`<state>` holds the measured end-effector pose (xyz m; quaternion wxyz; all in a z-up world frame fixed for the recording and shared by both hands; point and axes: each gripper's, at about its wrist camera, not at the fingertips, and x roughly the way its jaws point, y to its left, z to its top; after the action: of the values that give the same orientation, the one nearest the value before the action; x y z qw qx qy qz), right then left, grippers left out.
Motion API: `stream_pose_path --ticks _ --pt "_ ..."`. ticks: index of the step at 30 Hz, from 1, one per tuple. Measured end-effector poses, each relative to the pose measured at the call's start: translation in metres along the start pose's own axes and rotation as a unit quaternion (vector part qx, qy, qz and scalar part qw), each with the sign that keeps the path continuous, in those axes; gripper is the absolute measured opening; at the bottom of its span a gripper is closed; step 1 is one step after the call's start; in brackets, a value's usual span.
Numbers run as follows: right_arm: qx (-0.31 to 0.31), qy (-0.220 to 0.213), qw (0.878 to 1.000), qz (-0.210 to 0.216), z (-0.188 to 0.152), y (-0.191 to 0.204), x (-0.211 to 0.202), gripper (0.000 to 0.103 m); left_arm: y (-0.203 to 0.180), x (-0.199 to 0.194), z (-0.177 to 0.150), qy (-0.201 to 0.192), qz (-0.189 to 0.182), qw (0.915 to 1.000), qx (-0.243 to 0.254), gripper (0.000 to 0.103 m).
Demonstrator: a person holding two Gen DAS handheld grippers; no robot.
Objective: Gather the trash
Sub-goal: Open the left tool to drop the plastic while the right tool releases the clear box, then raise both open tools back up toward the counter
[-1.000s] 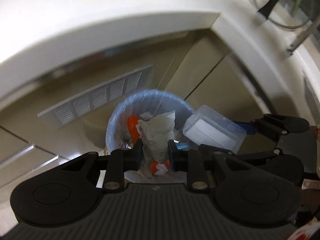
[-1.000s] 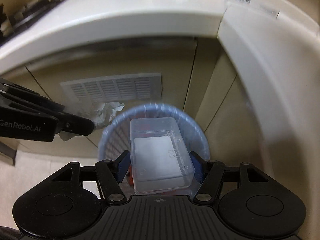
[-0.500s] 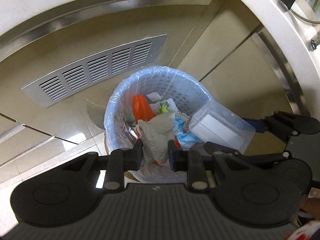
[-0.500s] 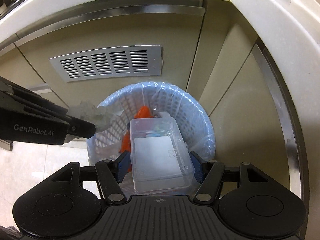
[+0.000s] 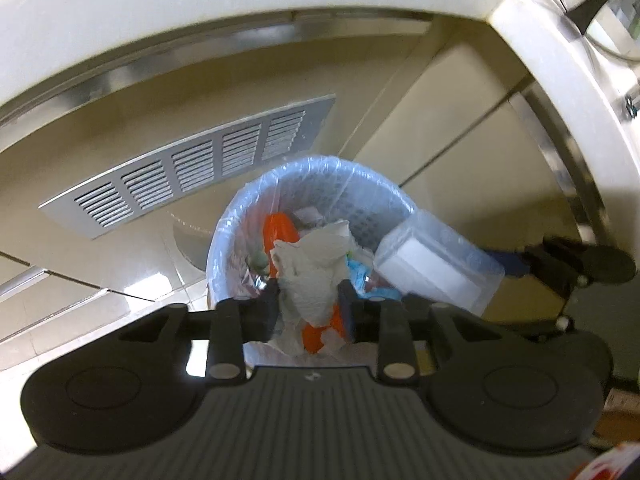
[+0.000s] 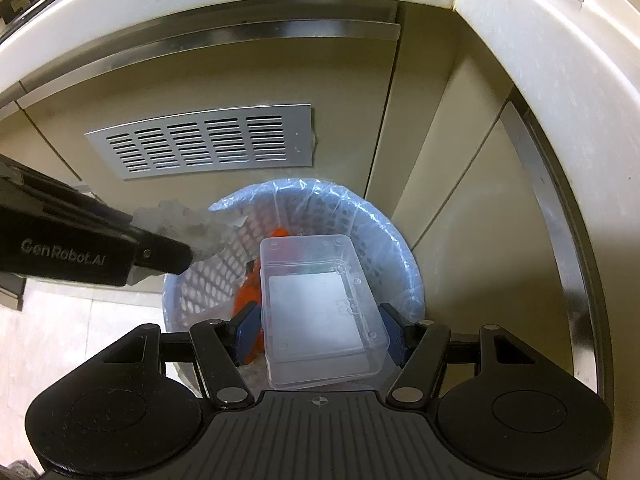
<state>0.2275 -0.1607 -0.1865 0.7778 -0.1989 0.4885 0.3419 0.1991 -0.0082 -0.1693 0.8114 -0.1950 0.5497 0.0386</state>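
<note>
A blue-lined wastebasket [image 5: 316,165] [image 6: 386,222] stands on the floor below both grippers, with an orange wrapper [image 5: 278,228] and other litter inside. My left gripper [image 5: 308,305] hangs over it, its jaws opening. A crumpled white paper towel [image 5: 318,270] [image 6: 180,220] sits loosely between them, spreading out. My right gripper [image 6: 320,334] is shut on a clear plastic box [image 6: 316,308] [image 5: 436,266], held over the right side of the basket. In the right wrist view, one of the left gripper's fingers [image 6: 160,257] reaches in from the left.
A metal vent grille [image 5: 192,166] [image 6: 200,145] is set in the beige cabinet front behind the basket. A white countertop edge [image 6: 240,4] curves overhead. Pale floor tiles [image 6: 72,332] lie to the left.
Both grippers have sunk toward the basket, which now looks larger. The left jaws have widened around the paper towel. The right grip on the box is unchanged.
</note>
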Motion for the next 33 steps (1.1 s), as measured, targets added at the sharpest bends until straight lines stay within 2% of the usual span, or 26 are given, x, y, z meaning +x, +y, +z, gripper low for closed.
stream_pose_path --ticks 1,2,9,24,26,27,33 --pt "0.001 0.000 1.000 -0.001 0.000 0.000 0.000 0.063 0.001 0.001 0.001 -0.005 -0.005 1.0000 -0.005 0.044" --pt "0.002 0.000 1.000 -0.002 0.000 -0.001 0.000 0.063 0.002 0.002 0.003 -0.006 -0.009 0.9999 -0.006 0.046" --pt "0.006 0.000 1.000 -0.004 -0.001 -0.002 0.000 0.063 0.004 -0.002 0.002 -0.004 -0.003 1.0000 0.000 0.046" --pt "-0.006 -0.025 1.000 0.012 0.010 0.011 0.007 0.064 0.032 -0.026 -0.017 -0.015 0.020 0.9990 -0.038 0.046" --pt "-0.009 -0.019 1.000 0.017 0.010 0.013 0.013 0.069 0.036 -0.028 -0.019 -0.015 0.022 0.9988 -0.041 0.046" --pt "-0.009 -0.015 1.000 0.015 0.010 0.013 0.015 0.081 0.037 -0.029 -0.021 -0.015 0.024 0.9988 -0.042 0.046" --pt "-0.008 -0.002 1.000 0.016 0.006 0.015 0.015 0.083 0.043 -0.031 -0.029 -0.013 0.024 0.9985 -0.047 0.046"
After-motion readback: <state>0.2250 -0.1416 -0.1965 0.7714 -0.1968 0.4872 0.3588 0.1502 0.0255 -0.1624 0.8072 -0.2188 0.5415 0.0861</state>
